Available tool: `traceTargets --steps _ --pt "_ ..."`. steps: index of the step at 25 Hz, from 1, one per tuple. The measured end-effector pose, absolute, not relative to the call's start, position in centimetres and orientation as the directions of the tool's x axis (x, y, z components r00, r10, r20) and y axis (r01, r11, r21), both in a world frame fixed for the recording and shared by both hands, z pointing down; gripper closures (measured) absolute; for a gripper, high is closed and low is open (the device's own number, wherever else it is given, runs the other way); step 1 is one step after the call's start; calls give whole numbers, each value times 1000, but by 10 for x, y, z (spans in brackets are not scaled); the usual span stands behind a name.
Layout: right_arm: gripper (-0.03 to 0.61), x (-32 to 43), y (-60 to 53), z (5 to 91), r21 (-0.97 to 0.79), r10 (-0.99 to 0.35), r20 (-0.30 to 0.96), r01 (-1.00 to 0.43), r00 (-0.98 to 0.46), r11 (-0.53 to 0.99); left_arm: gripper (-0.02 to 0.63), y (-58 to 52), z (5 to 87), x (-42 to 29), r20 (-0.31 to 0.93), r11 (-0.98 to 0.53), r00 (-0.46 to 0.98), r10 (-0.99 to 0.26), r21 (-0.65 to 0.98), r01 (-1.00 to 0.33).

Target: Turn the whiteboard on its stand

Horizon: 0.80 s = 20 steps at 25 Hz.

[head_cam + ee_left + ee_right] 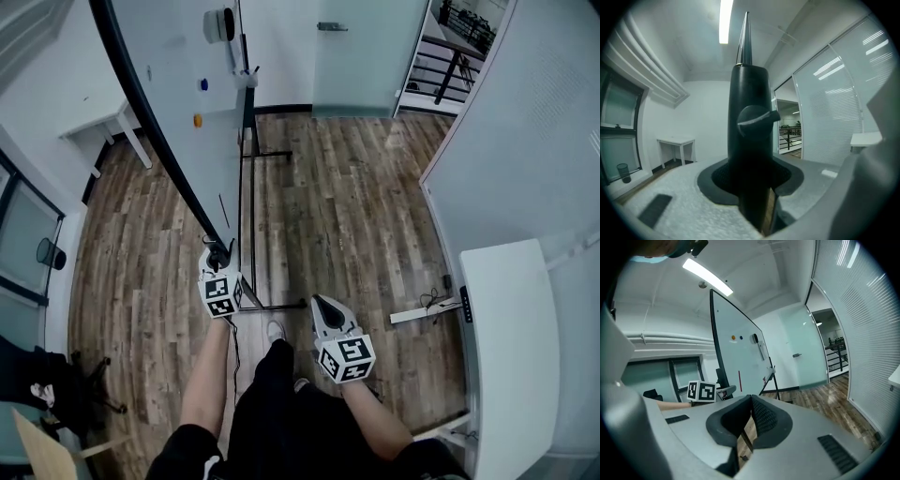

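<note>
Two grippers: one working and one idle, both carried by a person standing at the board's near end.
Left gripper: clamped on the whiteboard's black frame edge. The jaws stand moderately apart because the frame fills the gap between the pads.
Grip site: the board's near lower corner, at 6 o'clock of the panel in the head view. This is judged to be the choice because a hold at the outer end gives the most leverage for swinging the panel.
Right gripper: at 4 o'clock of the left one and well apart from the board. The jaws are narrow, the pads drawn together on nothing, with only floor showing past them. It is probably kept clear as a spare hand.
Whiteboard: runs from 11 o'clock down to the middle of the head view. It is slanted, with its writing face up and toward 2 o'clock, and looks partway through its turn.
Stand: black post and foot bar at 12 o'clock of the left gripper, just beside the frame, resting on the wood floor. Where the pivot sits cannot be told.
Items on board: a blue magnet, an orange magnet and an eraser, all toward the far end. All three cling to the slanted face.
Nearby furniture: a white desk at 4 o'clock and a small white table at 10 o'clock, both well apart from the panel.
Risk: the single-corner hold may slip if the panel swings freely.
</note>
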State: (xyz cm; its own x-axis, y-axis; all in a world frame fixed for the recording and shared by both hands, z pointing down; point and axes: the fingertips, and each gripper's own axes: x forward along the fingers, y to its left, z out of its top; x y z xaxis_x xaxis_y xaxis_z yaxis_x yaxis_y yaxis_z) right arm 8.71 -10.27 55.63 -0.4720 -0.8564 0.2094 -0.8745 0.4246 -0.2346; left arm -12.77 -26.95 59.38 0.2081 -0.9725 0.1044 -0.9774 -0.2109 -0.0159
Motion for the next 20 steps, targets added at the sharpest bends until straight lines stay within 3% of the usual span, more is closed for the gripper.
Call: traceTargets --steps 10,20 --pt "566 92 -30 556 -272 -827 225 -848 -515 454 448 -212 595 -125 156 -208 204 -967 -12 -978" --pt "567 71 -5 570 -309 -805 237 -828 -544 469 448 -166 595 -124 129 -213 210 -969 -5 -977"
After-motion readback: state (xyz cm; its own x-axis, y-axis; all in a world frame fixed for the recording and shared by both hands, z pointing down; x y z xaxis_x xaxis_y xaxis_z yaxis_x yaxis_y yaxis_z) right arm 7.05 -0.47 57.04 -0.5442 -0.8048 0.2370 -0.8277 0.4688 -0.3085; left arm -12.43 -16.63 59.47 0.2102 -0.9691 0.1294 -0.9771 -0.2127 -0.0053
